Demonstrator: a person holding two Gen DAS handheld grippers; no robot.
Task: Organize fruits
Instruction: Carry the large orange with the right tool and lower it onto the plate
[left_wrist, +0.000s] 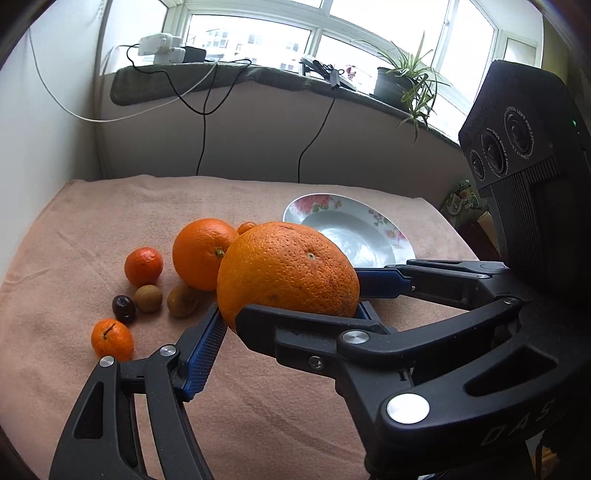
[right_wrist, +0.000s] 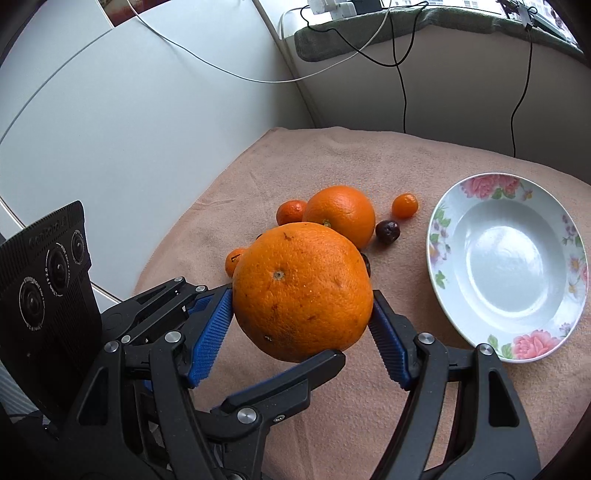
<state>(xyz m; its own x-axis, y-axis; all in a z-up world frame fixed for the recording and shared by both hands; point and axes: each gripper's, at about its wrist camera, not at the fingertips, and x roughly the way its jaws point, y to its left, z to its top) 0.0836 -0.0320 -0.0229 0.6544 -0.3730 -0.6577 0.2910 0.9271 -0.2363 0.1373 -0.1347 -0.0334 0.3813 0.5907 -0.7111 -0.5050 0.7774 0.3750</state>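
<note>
A big orange (left_wrist: 288, 273) (right_wrist: 303, 291) is held above the pink towel, between both grippers. My left gripper (left_wrist: 291, 299) is shut on it, and my right gripper (right_wrist: 301, 314) is shut on it too. The right gripper crosses the left wrist view from the right (left_wrist: 388, 280). The left gripper reaches in from the lower left in the right wrist view (right_wrist: 280, 373). A second orange (left_wrist: 201, 253) (right_wrist: 340, 214), small tangerines (left_wrist: 143, 266) (left_wrist: 112, 339) (right_wrist: 405, 205), two kiwis (left_wrist: 147, 298) and a dark plum (left_wrist: 123, 308) (right_wrist: 388, 231) lie on the towel. An empty floral plate (left_wrist: 384, 225) (right_wrist: 506, 258) stands to the right.
The pink towel (left_wrist: 92, 229) (right_wrist: 332, 155) covers the table. Behind it are a wall, hanging cables (left_wrist: 201, 147) and a windowsill with a potted plant (left_wrist: 402, 85). A white cabinet side (right_wrist: 129, 129) stands to the left.
</note>
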